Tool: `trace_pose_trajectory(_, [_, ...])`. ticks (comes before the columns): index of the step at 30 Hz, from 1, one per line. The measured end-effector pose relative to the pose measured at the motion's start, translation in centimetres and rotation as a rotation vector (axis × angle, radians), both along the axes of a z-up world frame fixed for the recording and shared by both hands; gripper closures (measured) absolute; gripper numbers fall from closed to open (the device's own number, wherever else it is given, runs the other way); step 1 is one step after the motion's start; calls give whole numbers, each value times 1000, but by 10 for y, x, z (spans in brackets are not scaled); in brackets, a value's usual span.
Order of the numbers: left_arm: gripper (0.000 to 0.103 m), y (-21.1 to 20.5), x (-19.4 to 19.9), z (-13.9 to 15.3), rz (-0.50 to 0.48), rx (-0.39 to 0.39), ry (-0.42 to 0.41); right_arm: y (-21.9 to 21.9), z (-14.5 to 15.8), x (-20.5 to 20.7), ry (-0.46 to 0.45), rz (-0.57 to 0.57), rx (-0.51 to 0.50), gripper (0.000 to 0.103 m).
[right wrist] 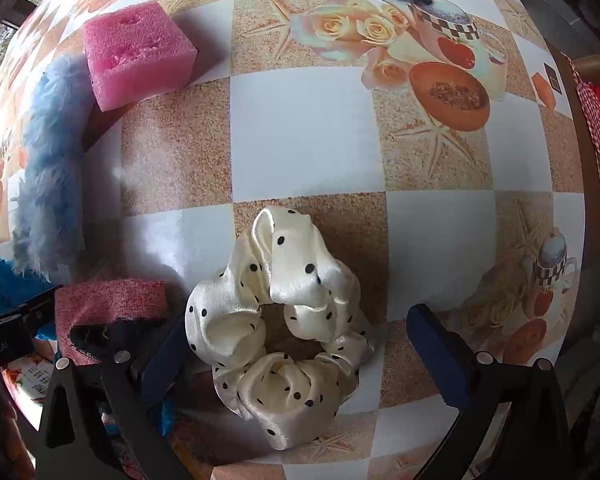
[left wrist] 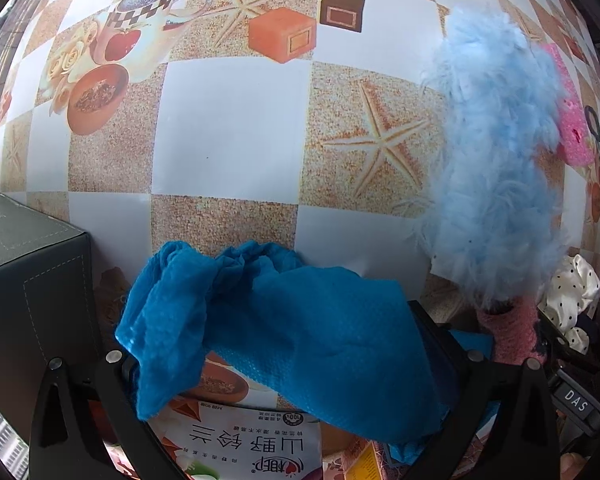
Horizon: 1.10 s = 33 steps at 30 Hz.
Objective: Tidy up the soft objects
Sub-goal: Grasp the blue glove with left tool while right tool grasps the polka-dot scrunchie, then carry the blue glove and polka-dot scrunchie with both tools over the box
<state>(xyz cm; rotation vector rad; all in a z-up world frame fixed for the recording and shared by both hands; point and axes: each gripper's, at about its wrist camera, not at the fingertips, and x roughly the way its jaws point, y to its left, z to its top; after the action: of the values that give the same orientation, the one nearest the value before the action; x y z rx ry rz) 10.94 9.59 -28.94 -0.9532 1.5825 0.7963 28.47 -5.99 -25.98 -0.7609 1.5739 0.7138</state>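
Scrunchie (right wrist: 284,328) lies between the open right gripper (right wrist: 296,344) fingers.

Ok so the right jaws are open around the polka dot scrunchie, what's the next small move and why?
Probably close the right gripper on the cream polka-dot scrunchie. The scrunchie lies on the table between the open jaws, not yet pinched. The left gripper already carries a blue cloth, so it is occupied.

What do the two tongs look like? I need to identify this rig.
Both the left tongs and the right tongs have black triangular arms with silver rivets and dark navy flat pads. No sleeves or cables are visible.
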Motion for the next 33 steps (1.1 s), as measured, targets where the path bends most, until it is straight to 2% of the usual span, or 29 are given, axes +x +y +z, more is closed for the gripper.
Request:
trace_pose_trajectory(3, [2,-10,5,7,-4,18,-15,4,-2,-13,5,63,-13,0])
trace_pose_trajectory(6, [18,-15,9,18,-55,48,-34,-2,-2,-21,3,82,-17,2])
trace_pose_trajectory(7, [31,-16,11,24,-83,64,-43,-4,0,-23,-4,84,-8,6])
trace_pose_trajectory(8, [50,-18,14,28,-111,76,-52,-6,3,-24,-11,90,2,8])
trace_pose_trajectory(9, [61,-19,17,31,-134,85,-54,-8,7,-26,-16,101,13,14])
trace_pose_trajectory(10, [77,-19,18,32,-147,83,-62,-8,10,-28,-25,118,25,22])
trace_pose_trajectory(11, [82,-18,18,33,-142,73,-76,-8,13,-31,-33,140,35,26])
trace_pose_trajectory(12, [84,-17,16,33,-130,67,-87,-7,16,-34,-39,162,44,35])
trace_pose_trajectory(15, [85,-16,10,36,-107,84,-89,-9,27,-34,-44,196,79,72])
trace_pose_trajectory(18, [85,-17,5,48,-117,112,-113,-16,29,-19,44,102,113,74])
trace_pose_trajectory(23, [85,-16,0,75,-122,150,-162,-31,47,3,112,-20,193,74])
trace_pose_trajectory(28, [85,-27,-12,104,-138,194,-193,-36,74,12,130,-58,251,74])
trace_pose_trajectory(33, [85,-28,-20,122,-137,215,-222,-28,98,6,136,-45,285,74])
